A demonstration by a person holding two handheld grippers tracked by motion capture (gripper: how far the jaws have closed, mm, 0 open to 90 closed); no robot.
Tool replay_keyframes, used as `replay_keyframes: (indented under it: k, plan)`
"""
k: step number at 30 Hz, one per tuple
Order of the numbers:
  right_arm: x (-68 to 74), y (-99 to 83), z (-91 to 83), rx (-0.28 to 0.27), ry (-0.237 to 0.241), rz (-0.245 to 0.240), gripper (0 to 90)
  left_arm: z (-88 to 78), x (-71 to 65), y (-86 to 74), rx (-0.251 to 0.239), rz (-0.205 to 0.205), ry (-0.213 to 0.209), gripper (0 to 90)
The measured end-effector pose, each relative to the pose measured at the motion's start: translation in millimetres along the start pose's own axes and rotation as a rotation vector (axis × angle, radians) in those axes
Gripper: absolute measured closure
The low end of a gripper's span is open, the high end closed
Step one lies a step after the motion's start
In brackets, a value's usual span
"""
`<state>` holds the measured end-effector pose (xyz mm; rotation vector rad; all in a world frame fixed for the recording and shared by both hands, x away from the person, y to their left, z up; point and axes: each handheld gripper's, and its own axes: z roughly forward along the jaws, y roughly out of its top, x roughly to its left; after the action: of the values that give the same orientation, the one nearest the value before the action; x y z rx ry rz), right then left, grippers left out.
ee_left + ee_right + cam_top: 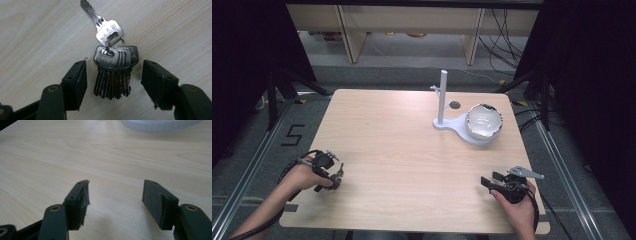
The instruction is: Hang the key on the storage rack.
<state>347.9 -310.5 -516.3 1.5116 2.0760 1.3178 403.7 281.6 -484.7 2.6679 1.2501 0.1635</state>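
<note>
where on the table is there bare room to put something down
Bare wood runs across the table's middle and far left, between the left gripper over the bunch of keys and the right gripper. Crowded: the white stand holding the bowl, far right.

**Readable marks: a floor number and faint key stampings**

A black numeral "5" [292, 135] is marked on the grey floor just left of the light wooden table [402, 165], seen in the high view.

In the left gripper view, the single silver key [106, 26] that points away from the ring carries stamped characters on its flat head, too blurred to read. The bunched dark metal keys [113, 72] show embossed marks across their heads, possibly letters, also illegible.
</note>
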Motion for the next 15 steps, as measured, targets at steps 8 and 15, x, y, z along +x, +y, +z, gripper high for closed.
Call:
replay_keyframes:
  k: [8,15]
  plan:
    - [0.1,-0.1,0.0,-0.002,0.0,0.005,39.2,1.3,-1.5,2.3,0.037,-0.038,-0.039,48.2]
    - [0.3,-0.2,0.1,-0.01,0.004,-0.001,39.2,-1.0,-1.4,2.8,0.076,-0.017,-0.035,63.3]
